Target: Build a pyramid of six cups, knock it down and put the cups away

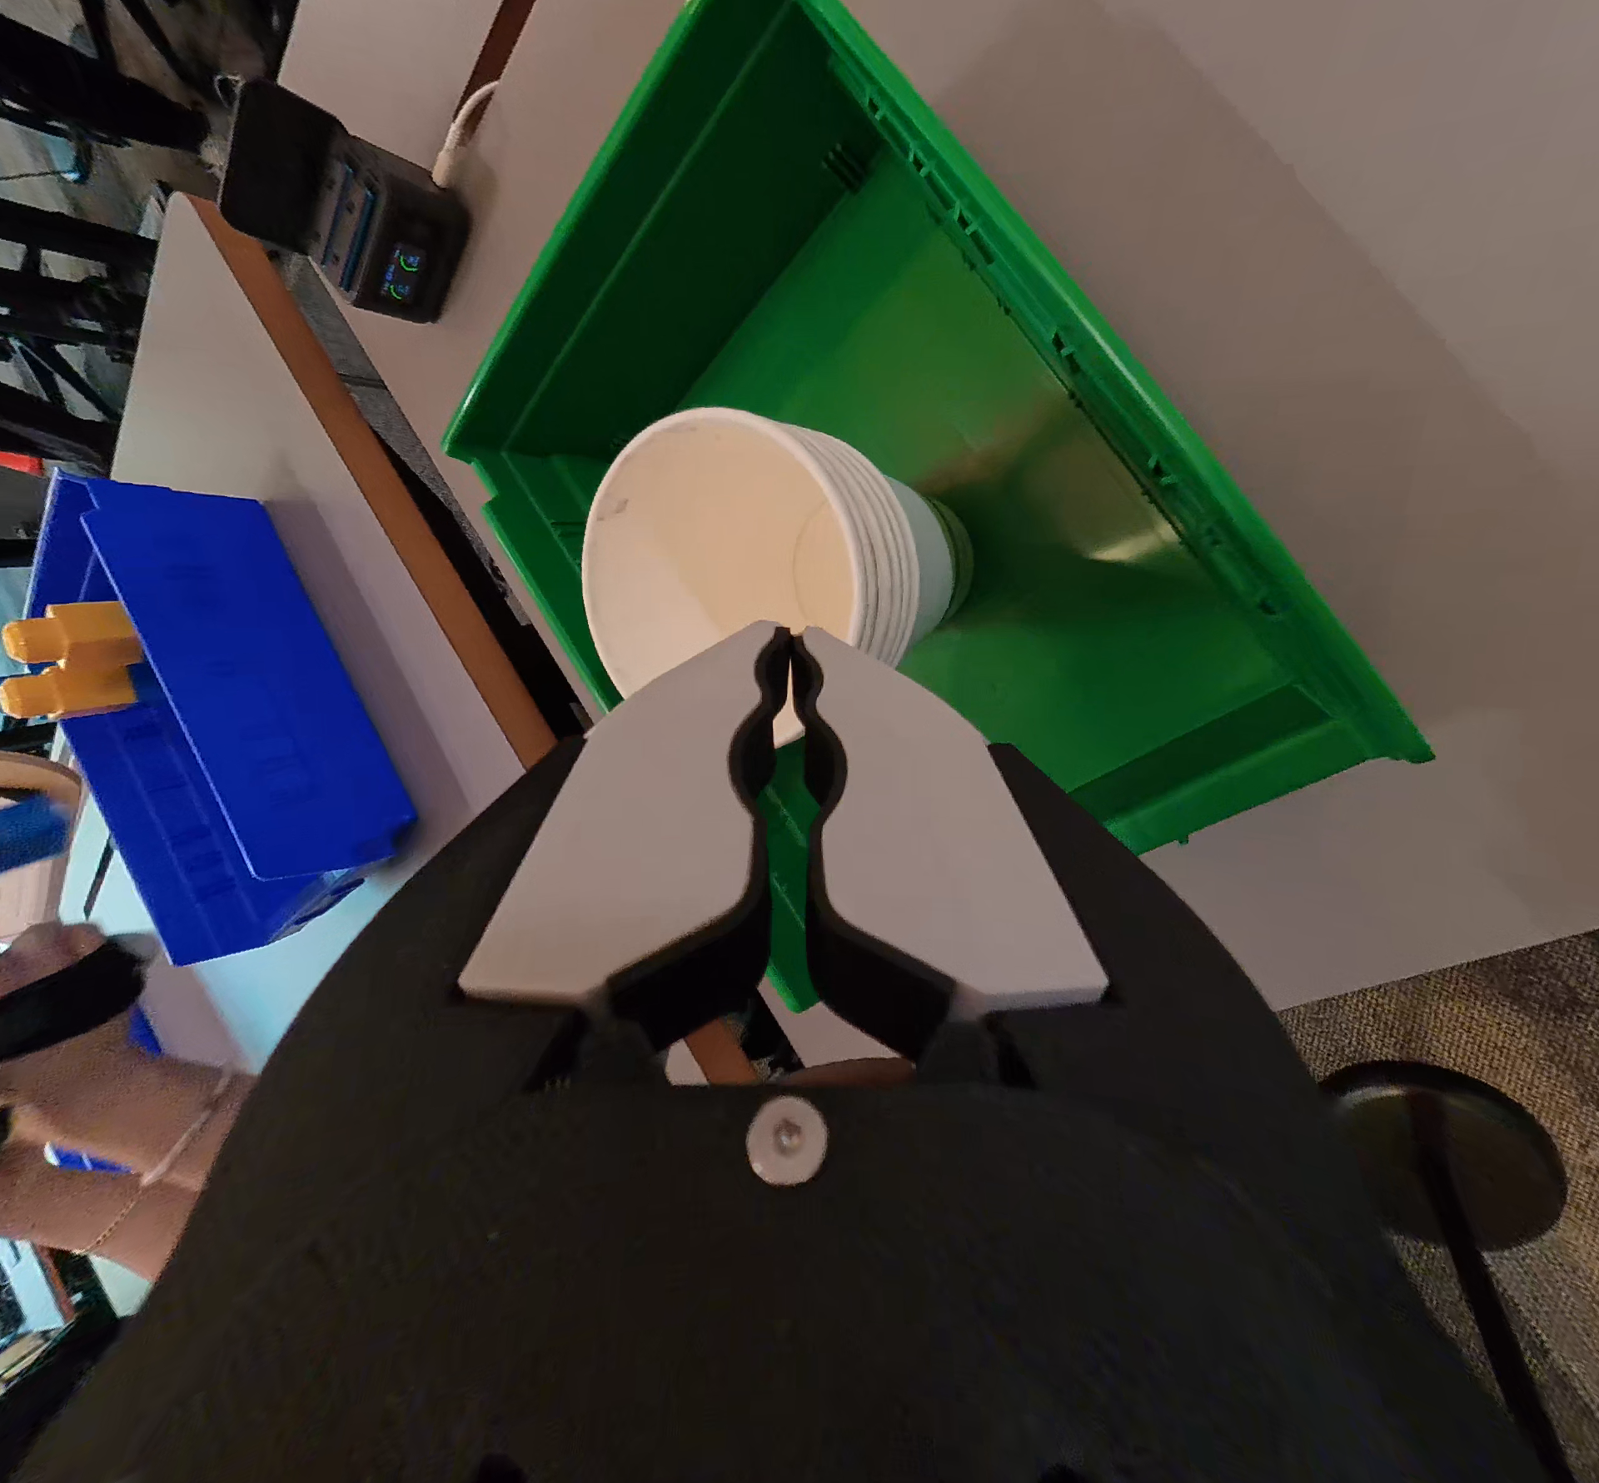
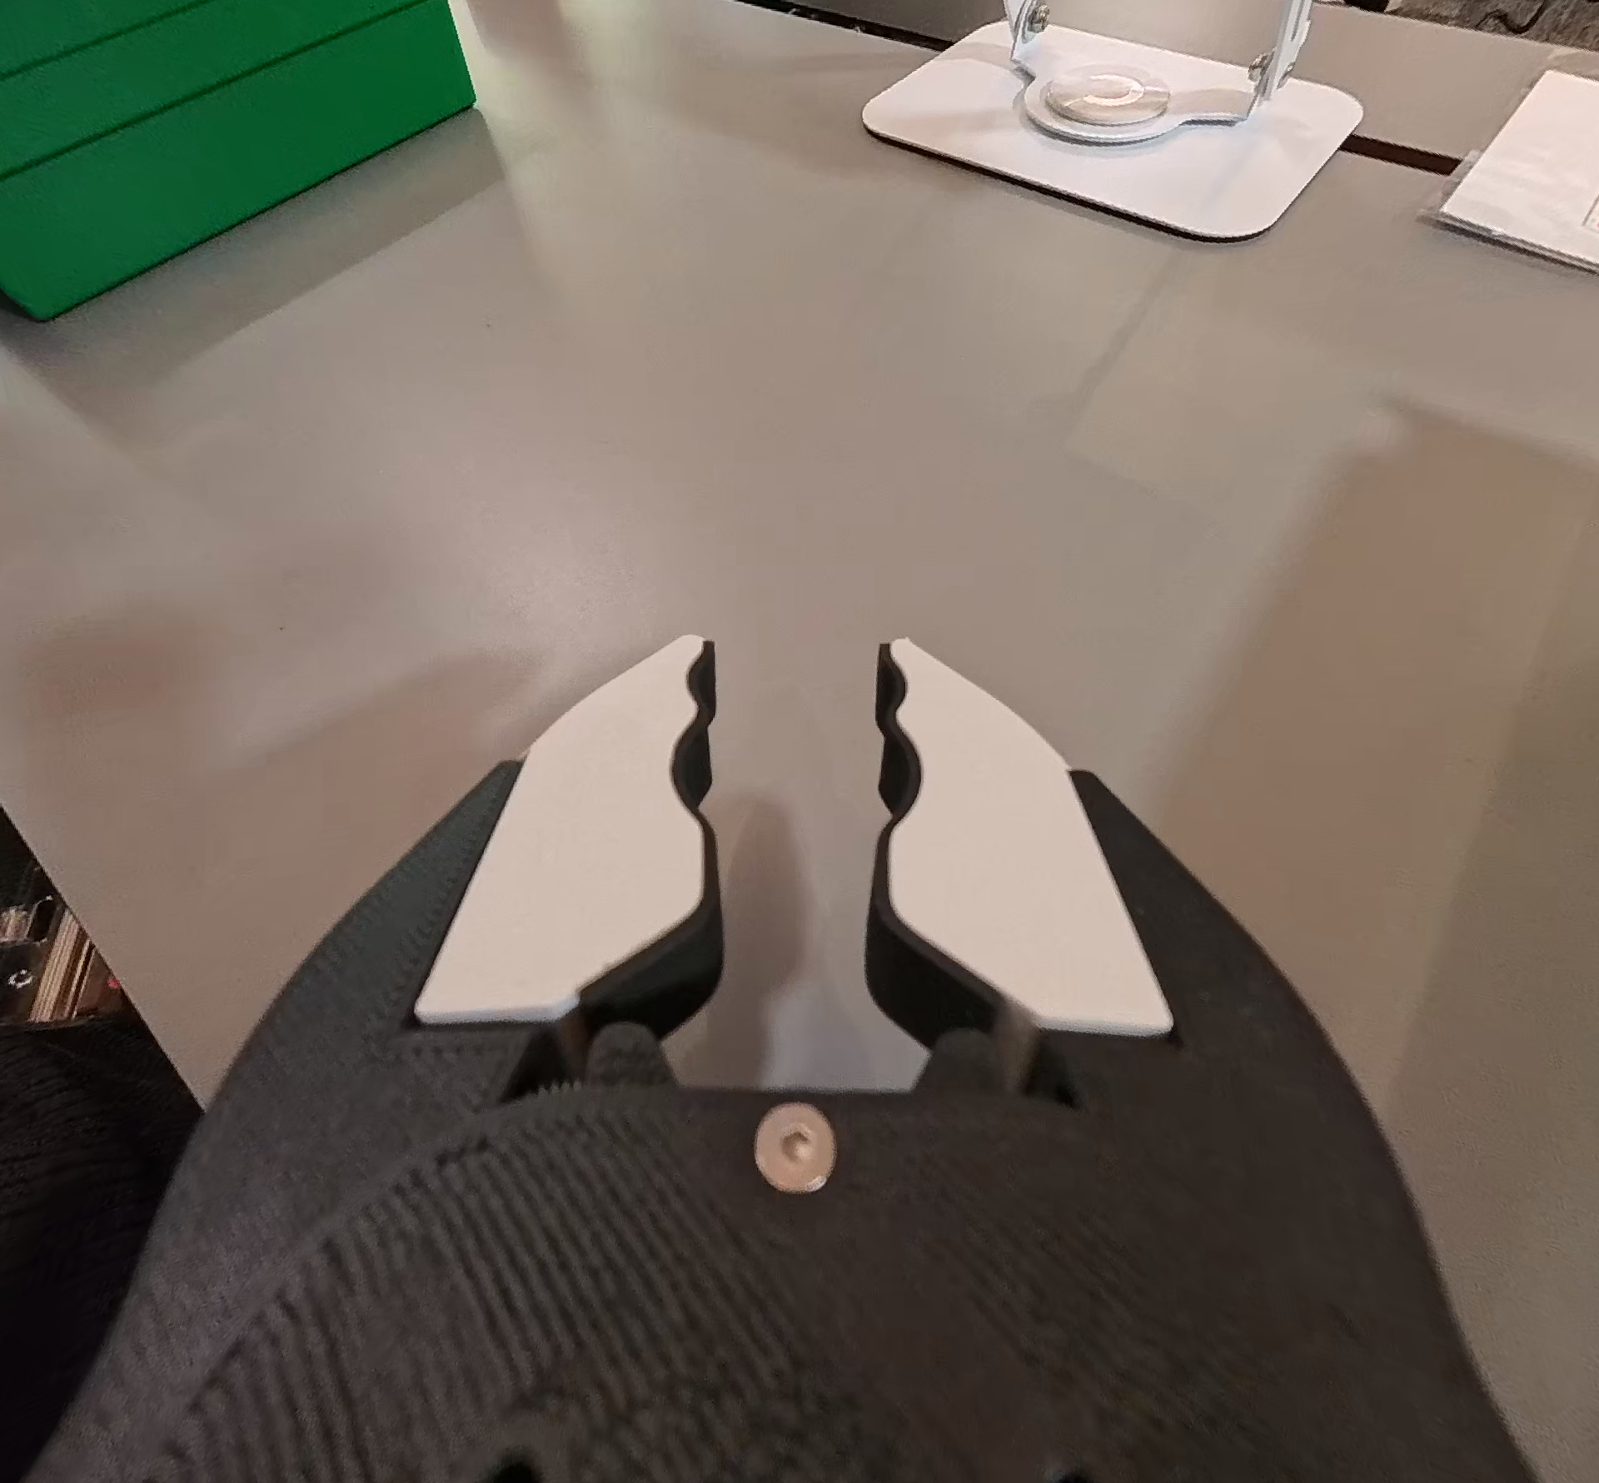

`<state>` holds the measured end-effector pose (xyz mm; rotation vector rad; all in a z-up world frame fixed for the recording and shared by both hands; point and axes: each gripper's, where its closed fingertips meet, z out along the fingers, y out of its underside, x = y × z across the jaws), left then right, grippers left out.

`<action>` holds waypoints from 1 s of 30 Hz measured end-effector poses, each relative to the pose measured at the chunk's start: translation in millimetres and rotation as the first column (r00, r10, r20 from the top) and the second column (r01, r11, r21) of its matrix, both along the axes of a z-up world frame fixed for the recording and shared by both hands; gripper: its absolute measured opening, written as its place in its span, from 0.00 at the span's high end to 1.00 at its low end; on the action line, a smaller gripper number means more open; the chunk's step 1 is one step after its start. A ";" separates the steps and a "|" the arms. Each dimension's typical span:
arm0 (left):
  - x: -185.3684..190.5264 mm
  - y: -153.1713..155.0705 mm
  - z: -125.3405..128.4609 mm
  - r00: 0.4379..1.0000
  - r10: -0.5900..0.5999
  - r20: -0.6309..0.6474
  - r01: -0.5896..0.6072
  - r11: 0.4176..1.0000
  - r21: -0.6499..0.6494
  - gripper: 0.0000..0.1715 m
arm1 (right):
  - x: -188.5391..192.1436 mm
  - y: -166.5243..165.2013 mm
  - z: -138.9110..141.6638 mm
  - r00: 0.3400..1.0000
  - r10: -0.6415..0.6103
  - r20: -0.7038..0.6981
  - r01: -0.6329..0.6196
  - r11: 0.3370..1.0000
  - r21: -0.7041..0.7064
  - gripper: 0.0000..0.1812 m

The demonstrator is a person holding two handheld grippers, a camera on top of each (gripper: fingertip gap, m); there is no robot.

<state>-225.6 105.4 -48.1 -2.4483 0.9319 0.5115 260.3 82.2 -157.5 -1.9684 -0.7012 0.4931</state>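
A stack of white paper cups (image 1: 718, 542) stands in a green bin (image 1: 865, 291) on a grey table. My left gripper (image 1: 792, 644) is shut on the near rim of the top cup, with the cup's wall pinched between the pads. My right gripper (image 2: 796, 654) is open and empty, hovering low over the bare grey table (image 2: 779, 360). The green bin's outer wall (image 2: 216, 100) shows at the far left of the right wrist view, well away from the right gripper.
A blue bin (image 1: 234, 715) with yellow pieces (image 1: 69, 658) sits on a neighbouring table. A black charger box (image 1: 346, 204) lies beyond the green bin. A person's hand (image 1: 86, 1095) is at the left. A white stand base (image 2: 1116, 135) and papers (image 2: 1531, 170) lie far right.
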 end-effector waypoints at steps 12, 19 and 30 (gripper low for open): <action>5.7 -1.6 -16.6 1.000 -0.024 0.010 0.024 0.999 -0.032 0.95 | -0.3 -0.4 -0.5 1.000 0.003 0.006 -0.003 1.000 0.001 0.80; 8.0 0.9 -20.3 1.000 -0.012 0.016 0.012 0.999 -0.037 0.97 | -0.1 -0.2 -0.5 1.000 0.002 0.006 -0.002 1.000 0.001 0.80; 5.6 1.5 -15.5 1.000 -0.006 0.009 0.006 1.000 -0.028 0.97 | -0.3 -0.4 -1.0 1.000 0.005 0.010 -0.005 1.000 0.002 0.80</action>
